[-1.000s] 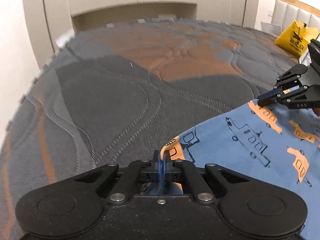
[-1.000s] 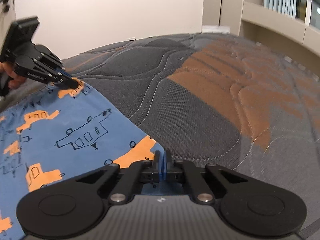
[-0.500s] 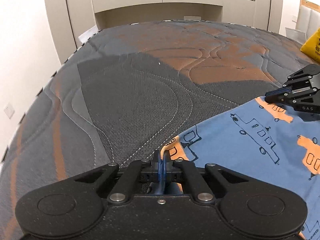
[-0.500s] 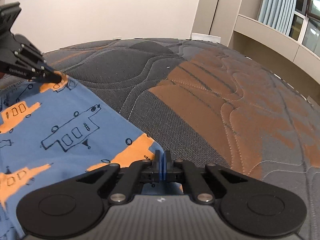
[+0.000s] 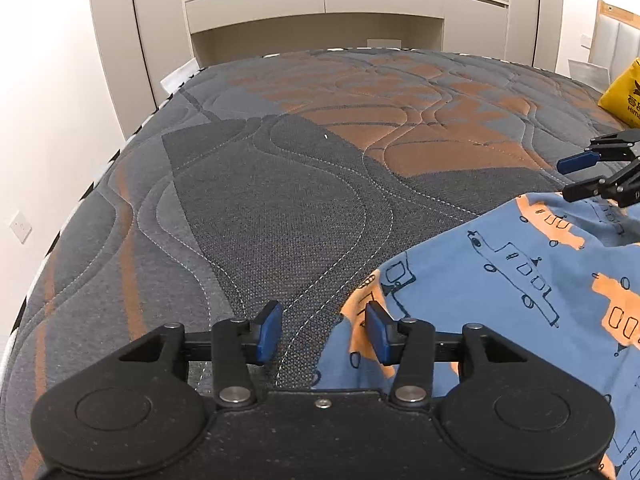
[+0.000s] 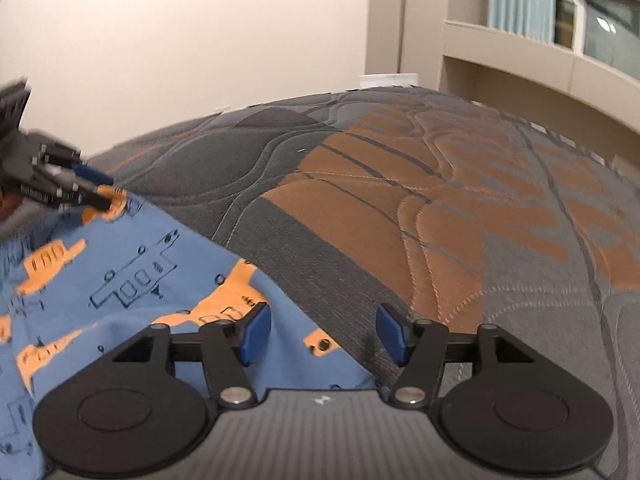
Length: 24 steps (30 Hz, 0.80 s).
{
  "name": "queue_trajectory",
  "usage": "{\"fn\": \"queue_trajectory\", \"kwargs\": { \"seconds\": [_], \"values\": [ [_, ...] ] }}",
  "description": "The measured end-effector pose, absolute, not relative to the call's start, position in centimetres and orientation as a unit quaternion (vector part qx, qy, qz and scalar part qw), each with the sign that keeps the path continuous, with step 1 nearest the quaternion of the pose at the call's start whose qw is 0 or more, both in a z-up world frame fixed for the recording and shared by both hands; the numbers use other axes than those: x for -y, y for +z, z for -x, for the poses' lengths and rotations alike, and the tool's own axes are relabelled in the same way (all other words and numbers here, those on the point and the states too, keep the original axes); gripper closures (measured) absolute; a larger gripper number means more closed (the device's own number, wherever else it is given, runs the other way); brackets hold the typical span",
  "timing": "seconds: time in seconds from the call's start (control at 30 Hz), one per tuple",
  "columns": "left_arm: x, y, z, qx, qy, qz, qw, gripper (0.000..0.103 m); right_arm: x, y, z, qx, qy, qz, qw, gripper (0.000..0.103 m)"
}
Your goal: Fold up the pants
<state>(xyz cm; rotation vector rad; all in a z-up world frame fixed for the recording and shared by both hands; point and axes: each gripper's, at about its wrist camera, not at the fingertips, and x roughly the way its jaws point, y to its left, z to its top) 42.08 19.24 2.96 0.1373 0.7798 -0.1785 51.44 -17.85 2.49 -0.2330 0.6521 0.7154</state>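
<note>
Blue pants [image 5: 520, 264] printed with orange vehicles lie flat on the grey and orange quilted mattress [image 5: 280, 200]. My left gripper [image 5: 323, 333] is low over their near corner with its jaws opening. The corner lies between the blue pads, close to the right one, and nothing presses on it. The jaws of my right gripper [image 6: 325, 334] are opening too. The pants [image 6: 120, 276] edge lies slack under it, next to the left pad. Each view shows the other gripper at the opposite corner: the right gripper [image 5: 572, 178] and the left gripper [image 6: 98, 188], both with fingers apart.
A yellow bag [image 5: 624, 96] sits at the far right of the bed by a padded headboard [image 5: 616, 40]. Beige built-in cupboards [image 5: 320, 8] and curtains stand beyond the bed's far end. The mattress edge runs down the left, with a wall socket [image 5: 20, 226] below it.
Both grippers were shut on the pants' edge corners and have now parted their jaws and let the fabric go. The right gripper has shifted sideways, and its view is blurred.
</note>
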Motion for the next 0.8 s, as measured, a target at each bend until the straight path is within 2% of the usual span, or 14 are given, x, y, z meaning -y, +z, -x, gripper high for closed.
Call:
{"fn": "queue_trajectory", "kwargs": {
  "seconds": [0.1,0.17,0.23,0.27,0.3,0.33,0.43,0.8],
  "values": [
    [-19.4,2.6,-42.4,-0.390,-0.092,-0.059,0.914,0.059,17.9,2.1,-52.1,-0.323,0.356,0.095,0.872,0.039],
    [-19.3,2.4,-42.3,-0.393,-0.098,-0.056,0.913,0.070,17.1,1.7,-52.2,-0.333,0.368,0.104,0.862,0.043],
    [-19.1,2.4,-42.3,-0.395,-0.105,-0.056,0.911,0.088,16.1,1.3,-51.8,-0.335,0.370,0.120,0.858,0.069],
    [-18.9,2.4,-42.2,-0.395,-0.109,-0.058,0.911,0.092,15.7,1.2,-51.5,-0.332,0.371,0.124,0.858,0.075],
    [-18.7,2.4,-42.1,-0.394,-0.110,-0.061,0.910,0.097,15.5,1.3,-51.3,-0.330,0.375,0.126,0.857,0.088],
    [-18.5,2.5,-42.1,-0.393,-0.110,-0.067,0.911,0.099,15.2,1.4,-51.0,-0.330,0.377,0.128,0.856,0.094],
    [-18.2,2.6,-41.8,-0.389,-0.104,-0.067,0.913,0.100,14.4,1.7,-50.0,-0.322,0.369,0.155,0.858,0.099],
    [-17.9,5.7,-38.3,-0.333,-0.092,-0.067,0.936,0.101,13.8,5.0,-44.4,-0.241,0.326,0.214,0.889,0.100]
  ]
}}
